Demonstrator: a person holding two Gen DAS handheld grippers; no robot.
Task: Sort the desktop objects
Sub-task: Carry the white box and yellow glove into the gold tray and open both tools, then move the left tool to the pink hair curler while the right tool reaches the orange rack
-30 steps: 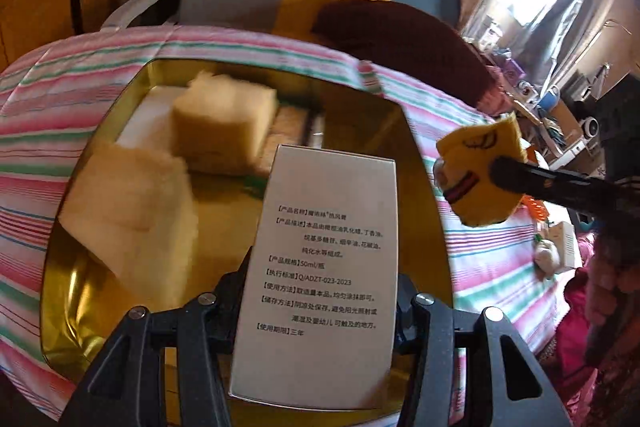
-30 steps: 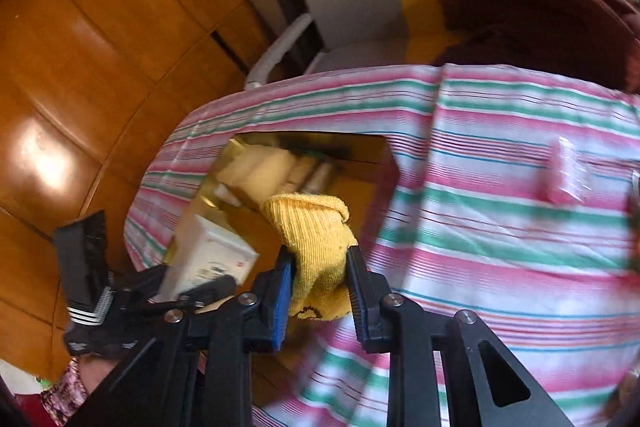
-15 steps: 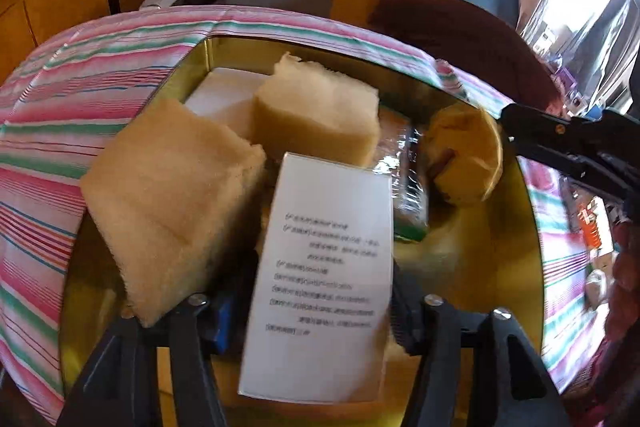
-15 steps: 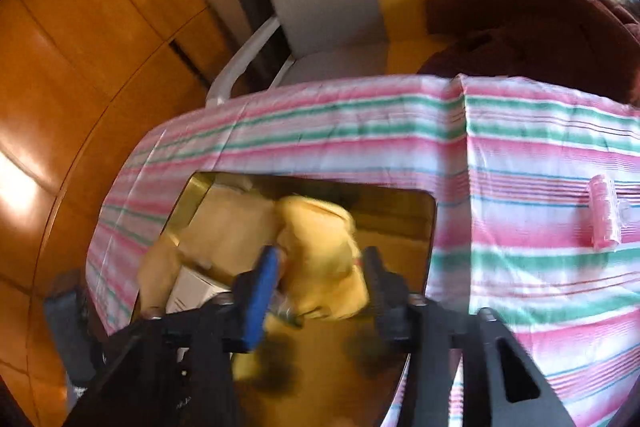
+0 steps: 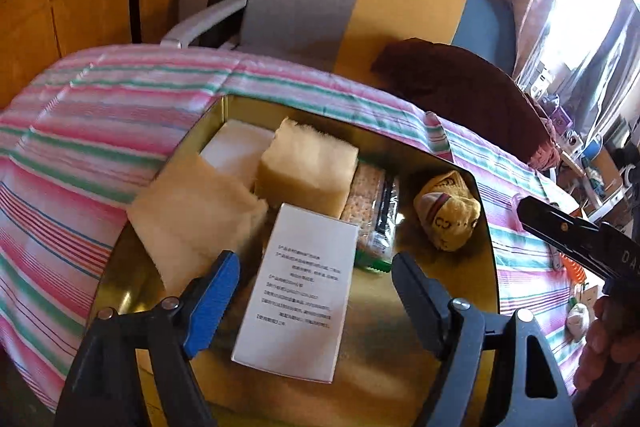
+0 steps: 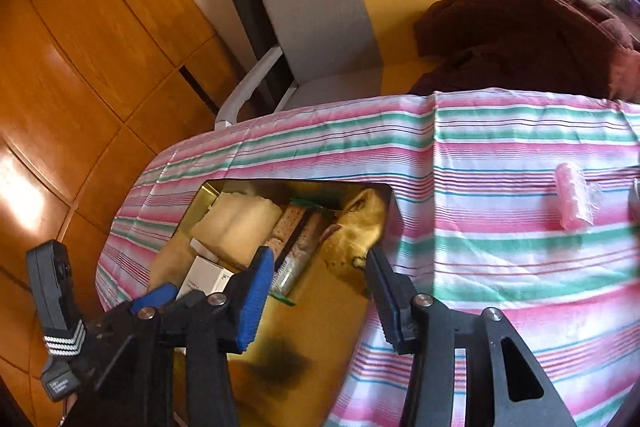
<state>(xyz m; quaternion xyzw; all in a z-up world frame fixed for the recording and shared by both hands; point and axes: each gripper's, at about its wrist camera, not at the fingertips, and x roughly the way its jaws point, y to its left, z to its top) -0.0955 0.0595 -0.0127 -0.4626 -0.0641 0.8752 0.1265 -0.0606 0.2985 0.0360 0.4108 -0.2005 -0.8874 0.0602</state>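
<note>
1. Jaws of the left gripper (image 5: 314,277) are opening wide, pads clear of the white box (image 5: 298,297) lying in the gold tin (image 5: 486,267).
2. Right gripper (image 6: 316,275) jaws are opening, empty; the yellow sock (image 6: 360,223) lies in the tin's far right corner.

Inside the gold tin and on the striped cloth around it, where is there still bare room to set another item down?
In the gold tin, bare floor remains at the near right, between the white box and yellow sock. Its far-left half is crowded with sponges. On the striped cloth, it is bare between the tin and pink roll.
</note>
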